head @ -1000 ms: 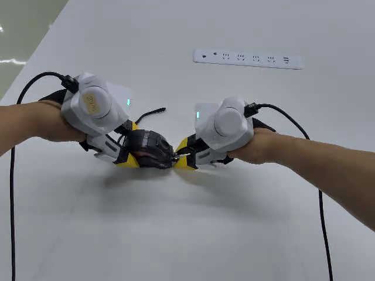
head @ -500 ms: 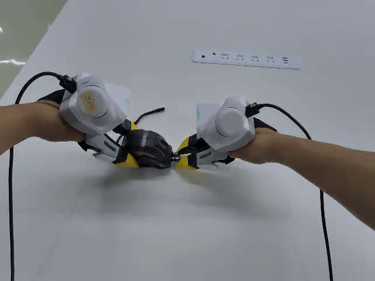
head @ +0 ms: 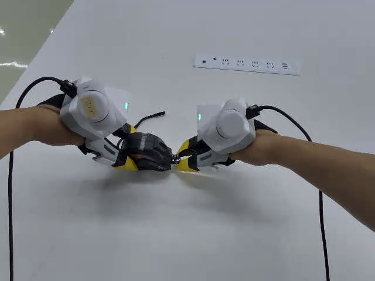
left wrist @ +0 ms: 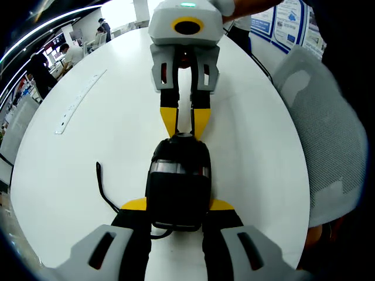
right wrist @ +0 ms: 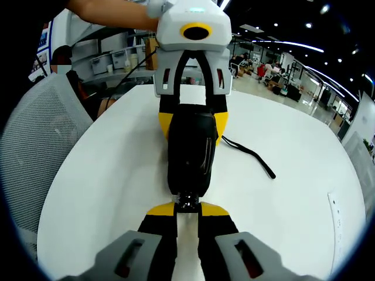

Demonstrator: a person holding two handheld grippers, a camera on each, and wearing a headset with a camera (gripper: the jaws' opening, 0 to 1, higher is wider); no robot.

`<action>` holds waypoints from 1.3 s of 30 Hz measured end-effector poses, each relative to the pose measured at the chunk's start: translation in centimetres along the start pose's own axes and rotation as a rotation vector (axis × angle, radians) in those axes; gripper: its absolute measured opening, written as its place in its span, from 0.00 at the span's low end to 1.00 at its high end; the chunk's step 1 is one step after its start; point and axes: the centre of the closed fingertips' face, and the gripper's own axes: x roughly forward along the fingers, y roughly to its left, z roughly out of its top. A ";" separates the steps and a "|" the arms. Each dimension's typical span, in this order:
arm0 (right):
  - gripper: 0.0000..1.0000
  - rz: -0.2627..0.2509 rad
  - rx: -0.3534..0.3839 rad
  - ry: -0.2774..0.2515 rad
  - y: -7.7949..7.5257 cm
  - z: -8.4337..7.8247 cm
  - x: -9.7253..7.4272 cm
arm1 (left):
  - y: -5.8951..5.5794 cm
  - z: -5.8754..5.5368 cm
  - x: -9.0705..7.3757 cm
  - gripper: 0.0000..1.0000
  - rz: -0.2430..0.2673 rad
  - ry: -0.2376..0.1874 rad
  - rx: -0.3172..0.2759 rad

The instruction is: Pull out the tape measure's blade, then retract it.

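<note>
White table (head: 193, 234) spreads under both grippers, and a grey mesh chair (left wrist: 328, 146) stands at its edge, off to one side of the fingers in the left gripper view. A long white power strip (head: 246, 64) lies flat well beyond the fingertips in the head view, apart from everything else.

The left gripper (head: 130, 146) and the right gripper (head: 180, 157) point at each other low over the table, tips nearly meeting. The left gripper's yellow-tipped fingers (left wrist: 135, 204) are clamped on the two flanks of the black tape measure (left wrist: 179, 187), which sits upright on edge between them, with its mouth facing the right gripper. Seen from the right gripper's own view, the case (right wrist: 190, 146) stretches straight ahead of the fingertips.

A thin black strap (head: 149, 115) trails from the case and lies loose on the table beside the left fingers.

The right gripper's fingers are drawn close together, pinching the small metal hook (right wrist: 187, 201) at the blade's end. That hook sits just at the case's mouth, so hardly any blade shows between case and fingertips.
</note>
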 end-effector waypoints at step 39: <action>0.11 -0.001 0.000 0.009 0.0 -0.4 -1.0 | -0.1 0.0 -0.2 0.28 0.012 -0.010 -0.014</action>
